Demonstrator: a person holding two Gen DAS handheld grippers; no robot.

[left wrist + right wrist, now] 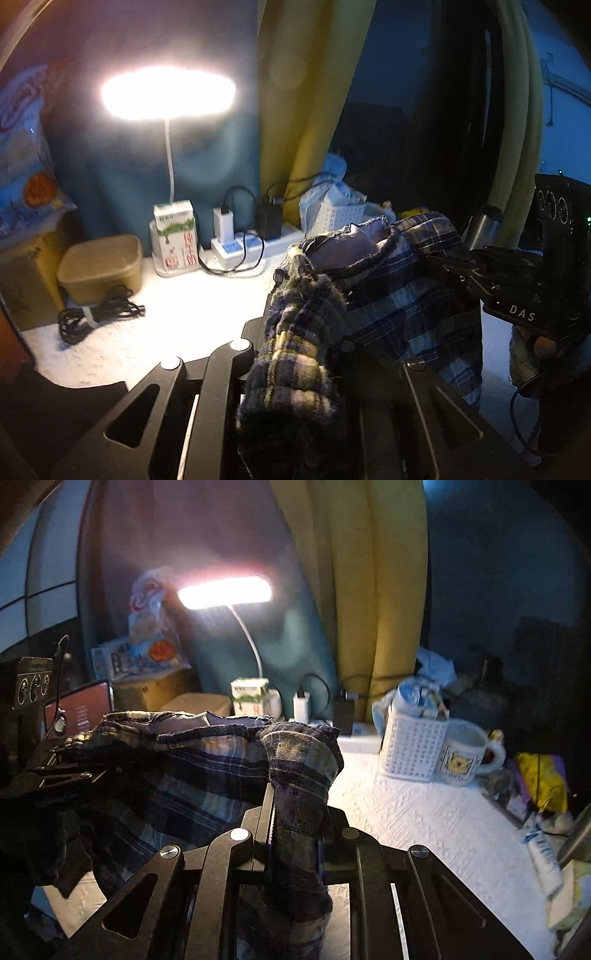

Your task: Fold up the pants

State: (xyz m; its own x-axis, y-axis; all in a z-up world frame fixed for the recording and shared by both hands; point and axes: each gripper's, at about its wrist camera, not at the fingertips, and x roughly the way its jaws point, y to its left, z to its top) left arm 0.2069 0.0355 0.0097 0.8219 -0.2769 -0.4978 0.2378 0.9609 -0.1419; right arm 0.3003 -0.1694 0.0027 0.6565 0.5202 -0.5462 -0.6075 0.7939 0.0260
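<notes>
Dark blue and yellow plaid pants hang stretched in the air between both grippers, above the white-covered table. My left gripper is shut on one bunched end of the waistband, and cloth spills over its fingers. In the left wrist view my right gripper comes in from the right, clamped on the other end. From the right wrist, my right gripper is shut on a twisted bunch of the pants. My left gripper holds the far end at the left.
A lit desk lamp stands at the back by a milk carton, a power strip, a tan box and a coiled cable. A white basket, a mug and clutter line the table's right side.
</notes>
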